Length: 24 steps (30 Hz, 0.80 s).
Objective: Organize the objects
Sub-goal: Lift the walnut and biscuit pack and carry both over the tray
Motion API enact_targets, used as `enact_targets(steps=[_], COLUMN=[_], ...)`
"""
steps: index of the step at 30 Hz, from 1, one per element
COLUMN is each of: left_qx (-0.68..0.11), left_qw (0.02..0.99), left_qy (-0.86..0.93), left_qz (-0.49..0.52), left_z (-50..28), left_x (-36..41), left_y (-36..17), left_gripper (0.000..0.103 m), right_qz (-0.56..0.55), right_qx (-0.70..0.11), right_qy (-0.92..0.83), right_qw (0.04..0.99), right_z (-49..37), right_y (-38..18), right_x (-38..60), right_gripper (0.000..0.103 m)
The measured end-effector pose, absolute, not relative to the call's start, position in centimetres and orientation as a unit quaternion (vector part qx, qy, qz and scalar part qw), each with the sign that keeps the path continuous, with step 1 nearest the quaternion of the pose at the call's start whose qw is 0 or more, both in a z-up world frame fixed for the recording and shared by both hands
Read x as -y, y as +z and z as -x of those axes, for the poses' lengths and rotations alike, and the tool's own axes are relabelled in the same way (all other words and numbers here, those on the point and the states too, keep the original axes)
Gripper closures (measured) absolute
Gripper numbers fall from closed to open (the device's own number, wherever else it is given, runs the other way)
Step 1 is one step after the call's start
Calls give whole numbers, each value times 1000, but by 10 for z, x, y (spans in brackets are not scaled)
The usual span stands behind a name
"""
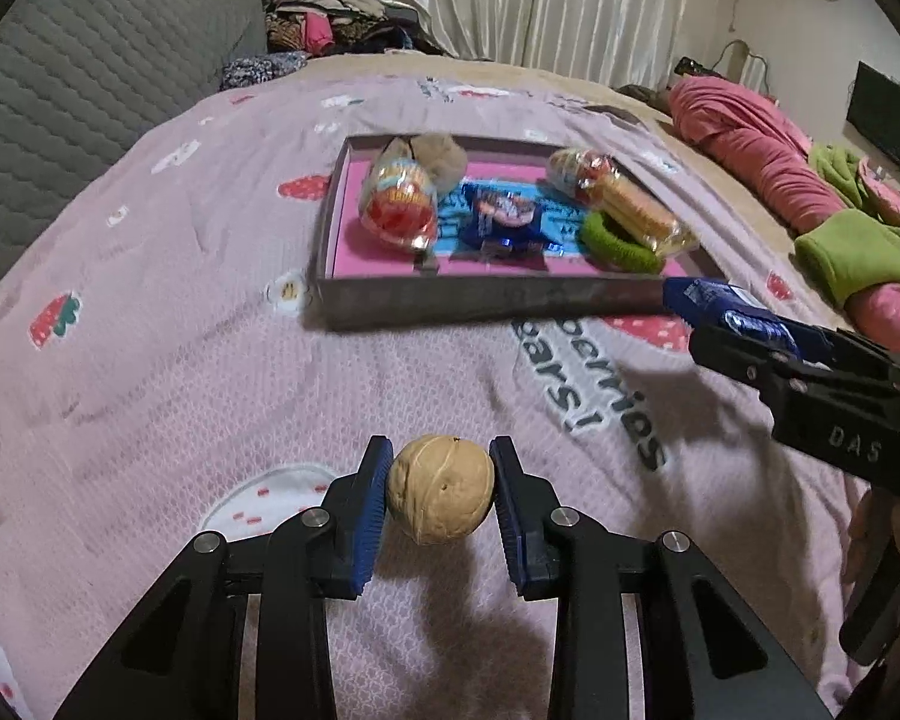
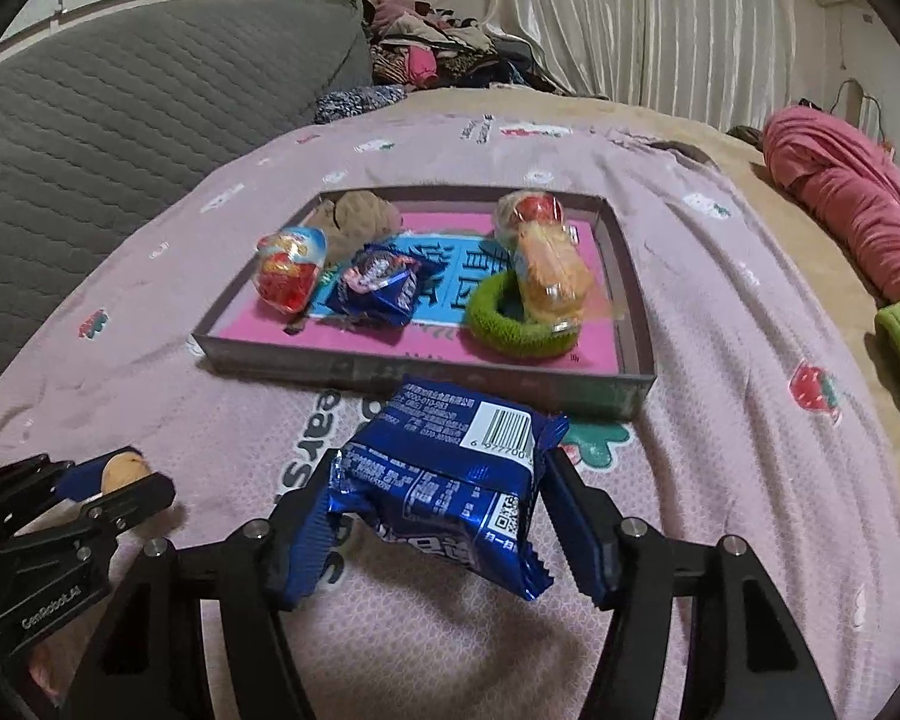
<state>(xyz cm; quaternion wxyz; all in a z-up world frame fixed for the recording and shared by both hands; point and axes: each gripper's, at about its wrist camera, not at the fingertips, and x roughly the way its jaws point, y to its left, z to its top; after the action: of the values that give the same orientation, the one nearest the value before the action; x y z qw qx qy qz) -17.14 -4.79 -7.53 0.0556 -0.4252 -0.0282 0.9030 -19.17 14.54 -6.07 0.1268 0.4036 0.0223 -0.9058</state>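
Note:
My left gripper is shut on a tan walnut, held just above the pink bedspread; the walnut peeks out between those jaws at the left in the right wrist view. My right gripper is shut on a blue snack packet, lifted off the bed in front of the tray. That packet shows at the right in the left wrist view. The shallow grey tray holds two clear-wrapped snacks, a second blue packet, a green hair tie and a brown lump.
A pink strawberry-print spread covers the bed. A grey quilted headboard stands at the left. Pink and green clothing lies at the right. A heap of clothes and white curtains are at the back.

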Motion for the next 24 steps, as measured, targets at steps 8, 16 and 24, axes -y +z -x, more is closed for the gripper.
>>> enact_targets(steps=[8,16,24], left_qx=[16,6,7], left_qw=[58,53,56], left_qy=[914,928,931], left_qz=[400,368,360], left_z=[196,240,286], left_x=[41,36,31], left_y=[-32,10,7], left_gripper=[69,69,69], right_qz=[-378,-354,-342], right_qx=[-36,-46,-49], right_qy=[-916,-925,-929], right_qw=[129,131,132], right_z=[198,226,263], right_y=[-18,20,26], right_x=[-143,-141,-140], right_gripper=[38,38,38])
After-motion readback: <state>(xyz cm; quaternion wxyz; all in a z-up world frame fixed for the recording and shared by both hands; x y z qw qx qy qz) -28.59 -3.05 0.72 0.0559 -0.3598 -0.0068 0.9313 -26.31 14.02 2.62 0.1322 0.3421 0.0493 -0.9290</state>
